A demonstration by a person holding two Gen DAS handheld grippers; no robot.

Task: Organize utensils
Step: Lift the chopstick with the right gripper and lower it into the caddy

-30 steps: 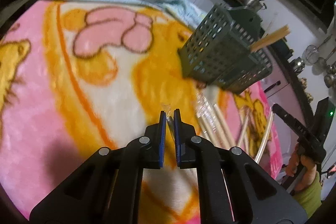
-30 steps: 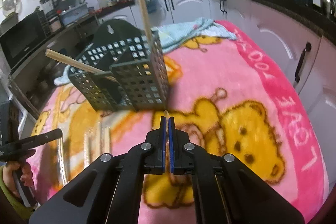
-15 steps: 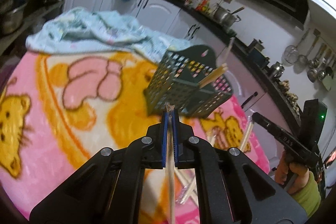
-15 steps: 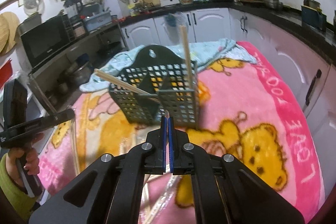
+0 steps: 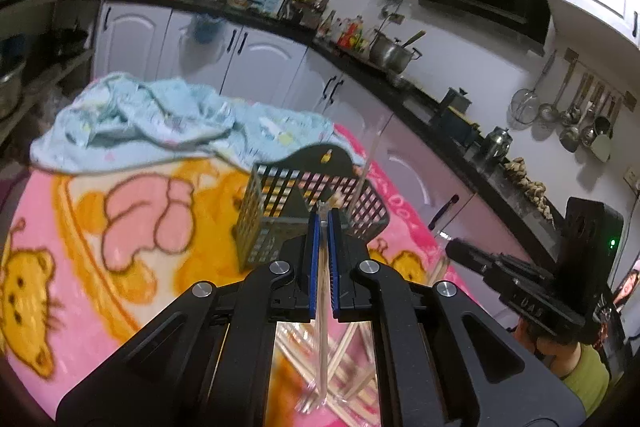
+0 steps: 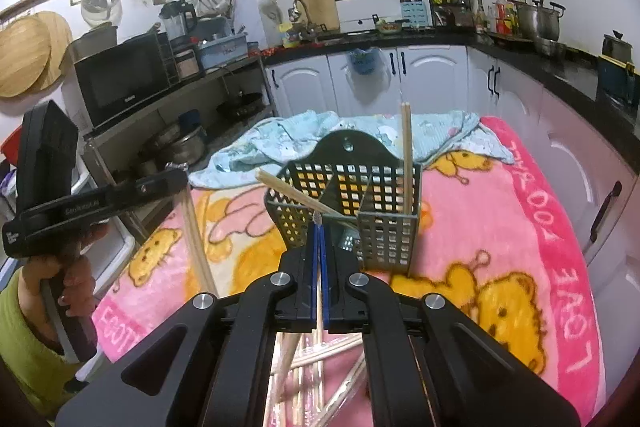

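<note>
Chopsticks (image 5: 321, 339): light, stiff, slippery; best pinched mid-shaft. Clenched on 1 in left gripper (image 5: 321, 223), another in right gripper (image 6: 319, 227), near holder (image 6: 348, 203).

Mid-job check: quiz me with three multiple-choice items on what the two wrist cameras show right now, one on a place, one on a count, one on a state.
1. Where does the perforated utensil holder stand?
A. on the pink bear-print blanket
B. on the black countertop
C. on the light blue cloth

2. How many chopsticks are in the holder, going by the right wrist view?
A. none
B. two
C. five

3. What is the left gripper doing?
A. open and empty
B. shut on a wrapped chopstick
C. gripping the holder's rim

Answers:
1 A: the holder's base sits on the blanket, in front of the cloth.
2 B: one upright chopstick and one leaning chopstick show.
3 B: the jaws are nearly together with the clear-wrapped stick running down between them.
</note>
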